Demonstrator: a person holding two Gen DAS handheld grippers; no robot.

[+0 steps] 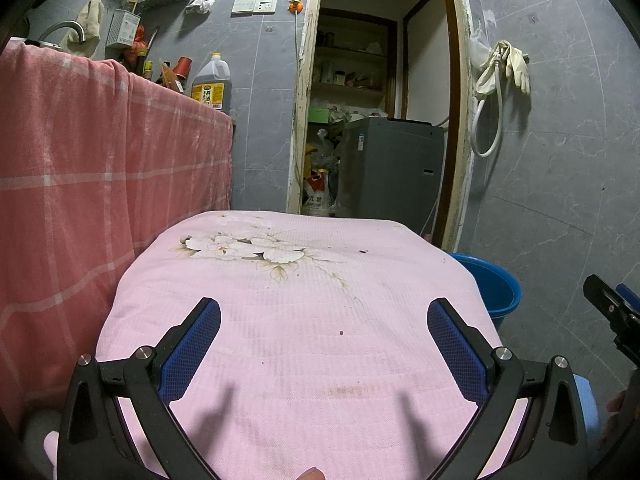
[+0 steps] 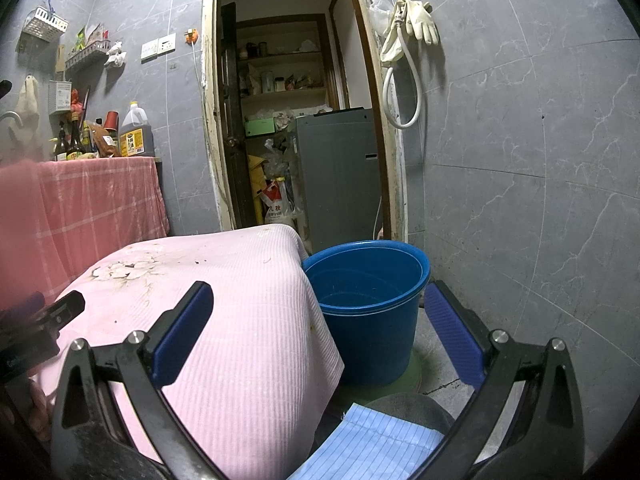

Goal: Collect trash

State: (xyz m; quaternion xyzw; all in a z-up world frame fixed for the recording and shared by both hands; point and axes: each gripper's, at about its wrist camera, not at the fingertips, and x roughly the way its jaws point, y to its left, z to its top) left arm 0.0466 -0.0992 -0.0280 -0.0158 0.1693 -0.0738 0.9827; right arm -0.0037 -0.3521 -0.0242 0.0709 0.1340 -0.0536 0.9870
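A pink flowered cloth [image 1: 304,320] covers a low table in front of me, with only a few tiny dark specks [image 1: 341,333] on it. My left gripper [image 1: 324,316] hovers open over the cloth's near half, nothing between its blue pads. A blue bucket [image 2: 366,300] stands on the floor at the table's right side; its rim [image 1: 492,280] also peeks past the cloth in the left wrist view. My right gripper [image 2: 320,308] is open and empty, left finger over the cloth's right corner [image 2: 248,320], right finger beside the bucket. The right gripper's tip [image 1: 612,312] shows at the left view's right edge.
A counter draped in pink checked cloth [image 1: 100,168] stands on the left, with bottles and a large oil jug [image 1: 212,84] on it. An open doorway holds a grey washing machine [image 1: 388,168] and bags. Grey tiled wall [image 2: 520,200] runs on the right. Blue striped fabric [image 2: 372,444] lies below.
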